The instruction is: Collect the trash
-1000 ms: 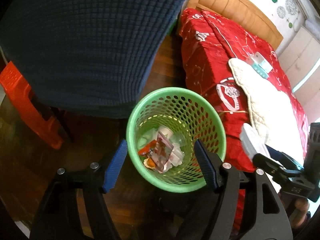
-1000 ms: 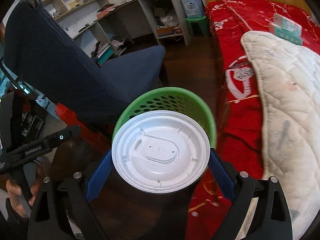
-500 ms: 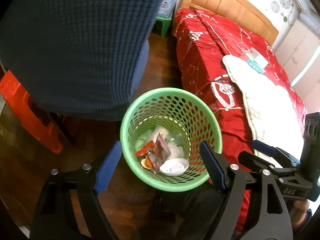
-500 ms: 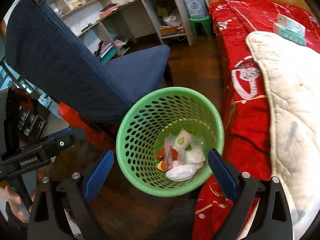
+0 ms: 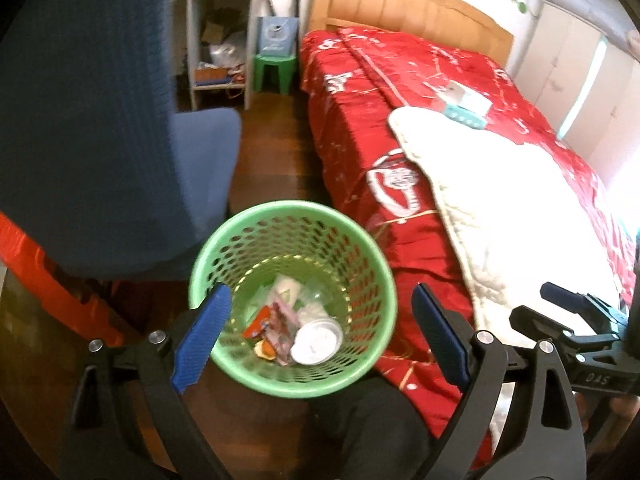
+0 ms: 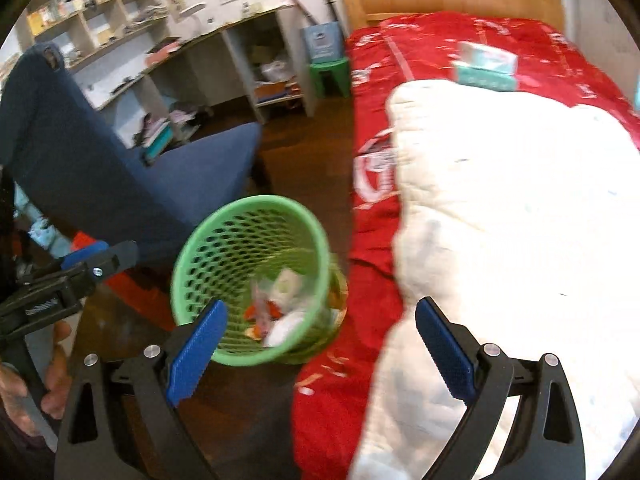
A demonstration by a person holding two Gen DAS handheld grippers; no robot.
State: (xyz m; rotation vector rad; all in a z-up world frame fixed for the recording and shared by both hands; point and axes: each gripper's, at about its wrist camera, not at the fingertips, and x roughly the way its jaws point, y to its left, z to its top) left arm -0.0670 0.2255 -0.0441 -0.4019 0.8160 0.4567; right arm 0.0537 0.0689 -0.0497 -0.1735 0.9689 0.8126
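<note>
A green perforated waste basket (image 5: 224, 240) stands on the dark wood floor between a blue chair and the bed; it also shows in the right wrist view (image 6: 200, 240). Inside lie a white plastic lid (image 5: 317, 341), wrappers (image 5: 276, 320) and a paper cup (image 5: 285, 286). My left gripper (image 5: 320, 340) is open and empty, above the basket's near side. My right gripper (image 6: 320, 344) is open and empty, to the right of the basket, over the bed's edge. A teal and white box (image 6: 486, 66) lies on the bed.
A blue office chair (image 5: 120, 140) stands left of the basket. The bed with a red cover (image 5: 360, 100) and white quilt (image 6: 520, 220) fills the right. A small green stool (image 5: 276, 70) and a cluttered white desk (image 6: 224, 52) stand at the back. An orange-red object (image 5: 48, 276) lies under the chair.
My right gripper has let go of the white lid, which now lies in the basket. Both grippers have pulled back and up; the right one has swung right toward the bed.
</note>
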